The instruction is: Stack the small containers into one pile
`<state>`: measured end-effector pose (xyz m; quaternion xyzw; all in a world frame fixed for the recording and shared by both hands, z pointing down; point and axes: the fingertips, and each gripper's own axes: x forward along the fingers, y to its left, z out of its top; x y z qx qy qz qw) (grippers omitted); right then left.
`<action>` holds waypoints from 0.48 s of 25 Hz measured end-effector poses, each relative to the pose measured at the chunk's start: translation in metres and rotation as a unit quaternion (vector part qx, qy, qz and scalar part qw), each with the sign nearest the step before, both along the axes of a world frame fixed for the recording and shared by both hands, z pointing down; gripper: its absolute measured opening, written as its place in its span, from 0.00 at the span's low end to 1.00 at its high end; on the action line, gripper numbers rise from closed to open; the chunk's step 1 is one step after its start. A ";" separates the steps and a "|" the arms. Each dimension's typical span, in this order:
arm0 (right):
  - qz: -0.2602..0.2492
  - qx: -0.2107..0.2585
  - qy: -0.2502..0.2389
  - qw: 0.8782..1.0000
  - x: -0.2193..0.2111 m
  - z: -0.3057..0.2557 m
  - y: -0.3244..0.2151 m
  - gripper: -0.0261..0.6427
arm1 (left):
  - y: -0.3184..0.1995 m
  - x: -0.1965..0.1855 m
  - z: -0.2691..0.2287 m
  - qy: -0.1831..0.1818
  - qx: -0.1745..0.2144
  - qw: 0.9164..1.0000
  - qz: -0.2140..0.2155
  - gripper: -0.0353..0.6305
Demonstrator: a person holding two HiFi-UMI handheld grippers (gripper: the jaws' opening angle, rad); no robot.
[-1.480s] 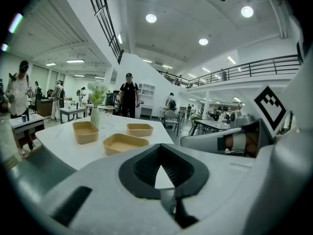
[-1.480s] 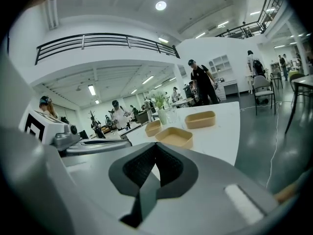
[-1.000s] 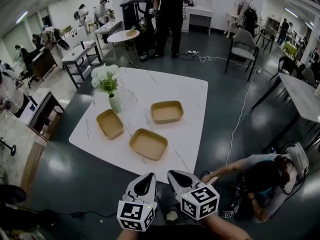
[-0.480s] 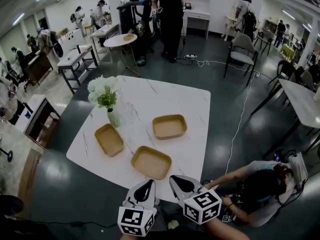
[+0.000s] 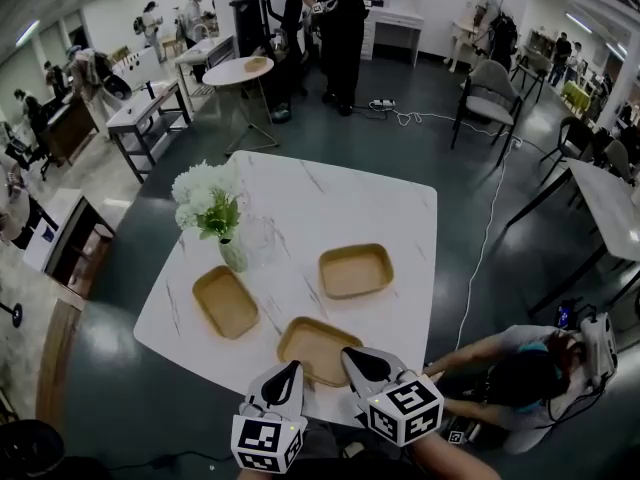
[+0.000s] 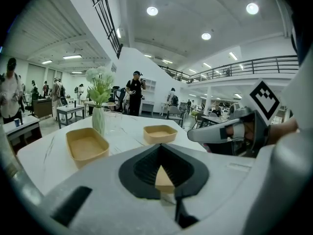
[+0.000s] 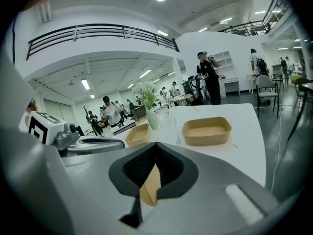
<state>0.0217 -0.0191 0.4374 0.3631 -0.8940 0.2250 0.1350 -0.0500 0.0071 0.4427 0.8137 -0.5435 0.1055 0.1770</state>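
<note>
Three tan rectangular containers lie apart on the white marble table: one at the left, one at the right, one at the near edge. My left gripper and right gripper hover side by side at that near edge, both shut and holding nothing. The near container lies just past their tips. In the left gripper view the left container and the right one show beyond the shut jaws. The right gripper view shows the right container and the left one.
A vase of white flowers and a clear glass stand at the table's left, behind the left container. A person crouches on the floor by the table's near right corner. A white cable runs along the right side.
Both grippers have moved forward to the table's near edge, side by side. The near container now lies right at their tips. The containers have not moved.
</note>
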 end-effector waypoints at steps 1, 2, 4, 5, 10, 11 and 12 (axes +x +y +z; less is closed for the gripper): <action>0.002 -0.001 0.003 1.000 -0.002 0.001 -0.004 0.04 | -0.005 -0.005 0.001 -0.001 -0.001 1.000 0.002 0.05; 0.004 -0.002 0.008 1.000 -0.004 0.004 -0.008 0.04 | -0.011 -0.009 0.003 -0.002 -0.003 1.000 0.003 0.05; 0.014 -0.005 0.018 1.000 -0.004 0.010 -0.016 0.04 | -0.021 -0.018 0.007 -0.007 -0.004 1.000 0.005 0.05; 0.022 -0.008 0.023 0.999 -0.002 0.013 -0.020 0.04 | -0.026 -0.022 0.010 -0.010 -0.006 1.000 0.007 0.05; 0.068 -0.024 0.044 0.996 0.011 0.028 -0.037 0.04 | -0.050 -0.032 0.022 -0.019 -0.019 0.999 0.027 0.09; 0.075 -0.028 0.046 0.996 0.013 0.031 -0.040 0.04 | -0.055 -0.032 0.024 -0.019 -0.023 0.999 0.033 0.09; 0.080 -0.031 0.048 0.995 0.015 0.033 -0.042 0.06 | -0.060 -0.032 0.027 -0.019 -0.027 0.999 0.039 0.10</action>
